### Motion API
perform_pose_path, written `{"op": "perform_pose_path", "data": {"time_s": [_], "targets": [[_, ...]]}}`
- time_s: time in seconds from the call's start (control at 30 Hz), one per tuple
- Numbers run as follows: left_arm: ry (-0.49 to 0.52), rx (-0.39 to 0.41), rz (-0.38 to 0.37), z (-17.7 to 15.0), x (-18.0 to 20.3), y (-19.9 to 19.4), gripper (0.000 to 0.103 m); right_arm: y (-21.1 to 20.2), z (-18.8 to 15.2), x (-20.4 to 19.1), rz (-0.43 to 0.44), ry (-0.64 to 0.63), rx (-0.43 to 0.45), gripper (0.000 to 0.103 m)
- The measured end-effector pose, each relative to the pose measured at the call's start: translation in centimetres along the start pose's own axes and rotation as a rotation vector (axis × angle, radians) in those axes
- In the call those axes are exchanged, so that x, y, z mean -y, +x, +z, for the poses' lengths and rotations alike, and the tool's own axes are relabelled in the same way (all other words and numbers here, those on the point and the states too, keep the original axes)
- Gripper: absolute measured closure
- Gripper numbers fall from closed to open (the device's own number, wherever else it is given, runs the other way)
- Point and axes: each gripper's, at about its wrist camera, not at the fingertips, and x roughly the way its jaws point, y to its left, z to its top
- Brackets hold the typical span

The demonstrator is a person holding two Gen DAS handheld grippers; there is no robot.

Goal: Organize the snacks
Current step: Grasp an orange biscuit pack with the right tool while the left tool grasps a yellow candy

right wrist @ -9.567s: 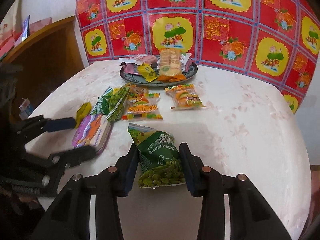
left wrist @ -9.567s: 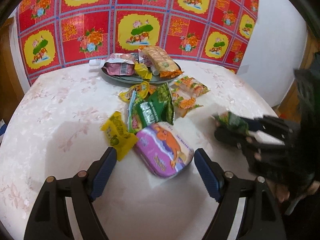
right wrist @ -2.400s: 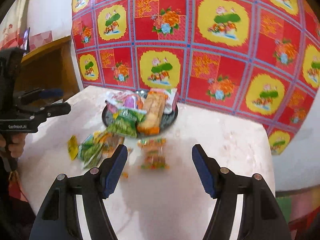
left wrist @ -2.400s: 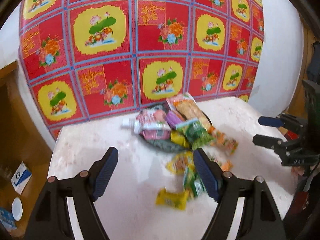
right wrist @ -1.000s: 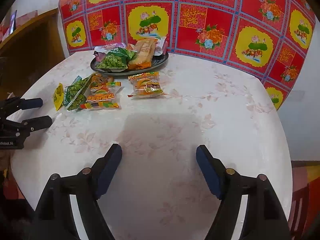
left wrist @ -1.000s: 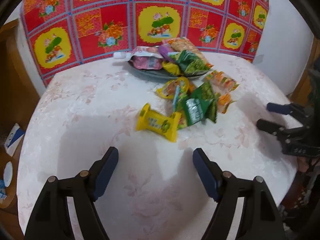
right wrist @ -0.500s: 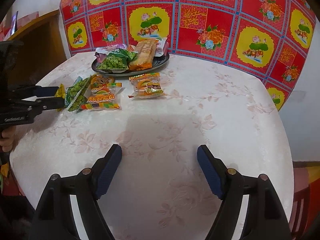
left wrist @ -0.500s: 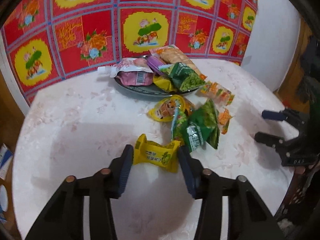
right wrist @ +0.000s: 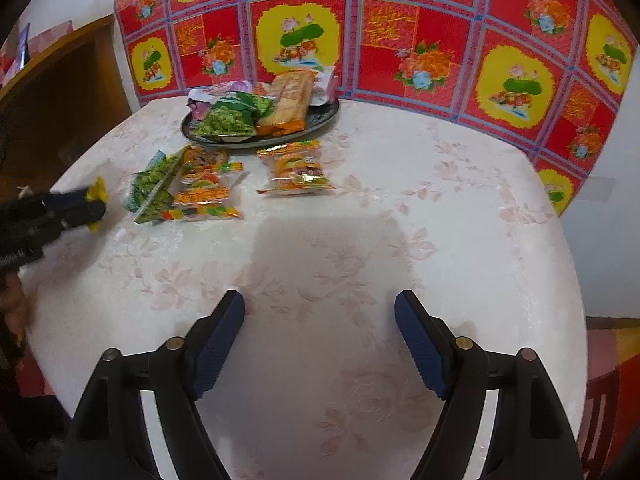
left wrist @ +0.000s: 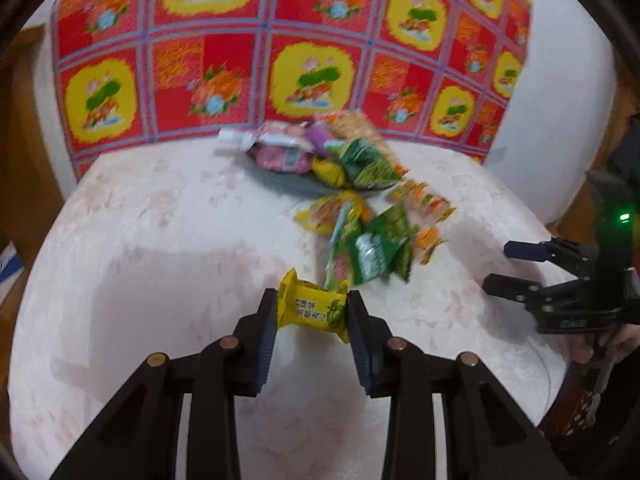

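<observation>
The step in hand is the pickup of one loose snack. The left tongs (left wrist: 312,312) have just been closing and now pinch the yellow snack packet (left wrist: 314,307) by its two crimped ends, pads pressing on both sides; whether it is clear of the desk (left wrist: 168,240) I cannot tell. Just ahead of these tongs lies a heap of green pea packets (left wrist: 376,252) and orange gummy packets (left wrist: 424,198), and beyond them the dark plate (left wrist: 288,182), already loaded with snacks.

The right tongs (right wrist: 320,344) stand spread over bare desk, holding nothing, with one orange gummy packet (right wrist: 298,170) well ahead of them.

The next move probably calls for carrying the yellow packet forward over the heap to the plate without crushing it.

The yellow packet bears dark printed characters, too blurred to read; no other writing is legible.
</observation>
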Motion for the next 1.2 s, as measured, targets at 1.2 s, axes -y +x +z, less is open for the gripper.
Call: {"op": "perform_pose_path", "data": {"time_s": [1.2], "targets": [[-0.022, -0.008, -0.053, -0.5, -0.9, -0.1, 0.067, 1.8, 3.0, -5.9, 0.048, -0.138, -0.039, 0.064]]}}
